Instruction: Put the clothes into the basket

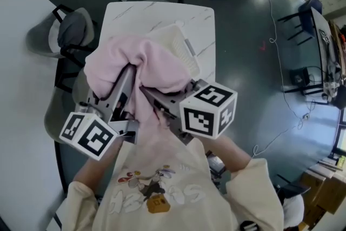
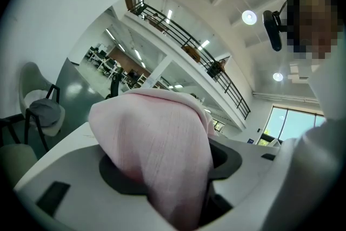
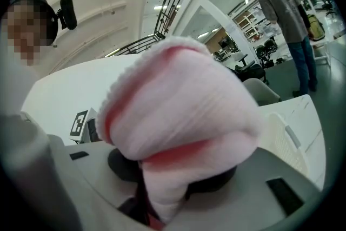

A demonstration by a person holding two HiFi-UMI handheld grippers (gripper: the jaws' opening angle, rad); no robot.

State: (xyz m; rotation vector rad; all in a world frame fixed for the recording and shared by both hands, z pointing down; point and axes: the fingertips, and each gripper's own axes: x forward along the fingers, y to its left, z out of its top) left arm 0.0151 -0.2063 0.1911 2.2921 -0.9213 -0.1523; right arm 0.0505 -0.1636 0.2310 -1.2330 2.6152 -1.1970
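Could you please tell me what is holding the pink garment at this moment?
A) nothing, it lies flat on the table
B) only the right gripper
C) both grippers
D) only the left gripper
C: the pink garment is bunched between the jaws of the left gripper and of the right gripper, each closed on a fold.

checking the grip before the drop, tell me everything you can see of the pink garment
The pink garment is a soft, fine-ribbed knit, bunched into a rounded heap. The left gripper and right gripper each pinch a fold of it and hold it up, hiding the near part of the white basket on the table. A tail hangs down between them.
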